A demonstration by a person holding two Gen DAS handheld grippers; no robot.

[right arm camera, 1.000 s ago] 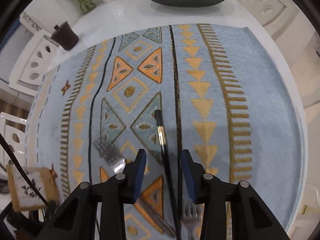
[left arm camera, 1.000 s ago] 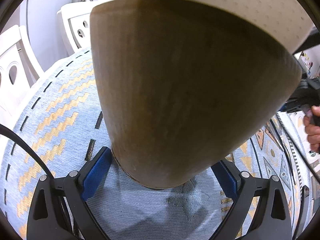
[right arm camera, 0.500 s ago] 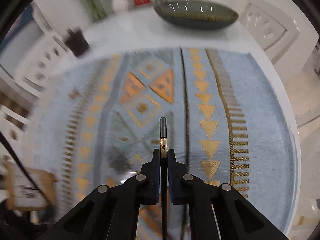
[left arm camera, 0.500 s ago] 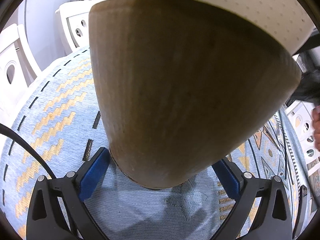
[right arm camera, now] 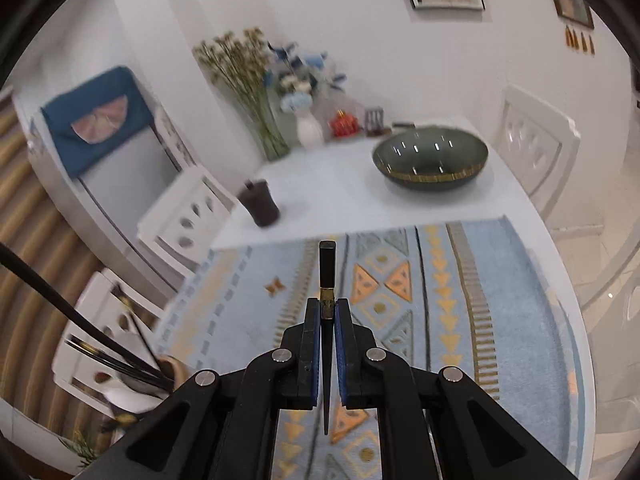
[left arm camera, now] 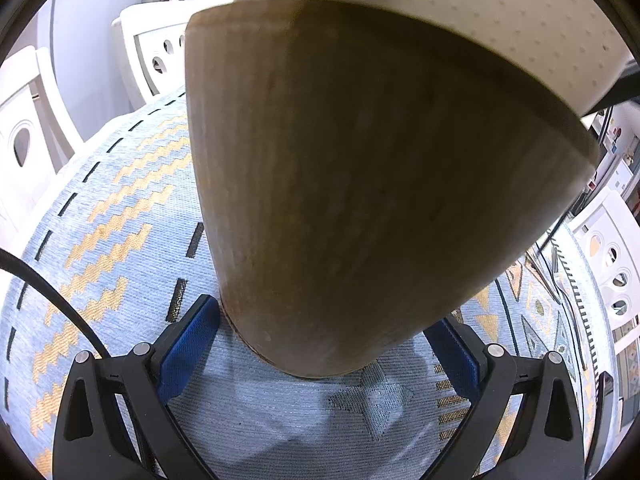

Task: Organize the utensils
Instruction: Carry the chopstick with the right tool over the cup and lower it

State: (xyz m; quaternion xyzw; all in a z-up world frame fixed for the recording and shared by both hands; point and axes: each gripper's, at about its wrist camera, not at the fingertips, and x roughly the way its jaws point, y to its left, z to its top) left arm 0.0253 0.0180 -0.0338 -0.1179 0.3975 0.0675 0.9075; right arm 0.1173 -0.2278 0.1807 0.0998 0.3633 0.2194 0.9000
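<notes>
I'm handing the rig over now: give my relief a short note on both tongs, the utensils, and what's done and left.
Left tongs: spread around the base of the wooden utensil holder, which stands on the patterned cloth; pad contact unclear.
Right tongs: shut on a black chopstick with a gold band, held above the cloth.
Done: several chopsticks already in a holder.
Left: drop this one in; a fork remains on the cloth.

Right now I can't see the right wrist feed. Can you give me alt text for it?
The right gripper is shut on a thin black chopstick with a gold band, held above the blue patterned table runner. Beyond it on the white table sit a dark green bowl and a small dark cup; more chopsticks stand in a holder at lower left.
</notes>
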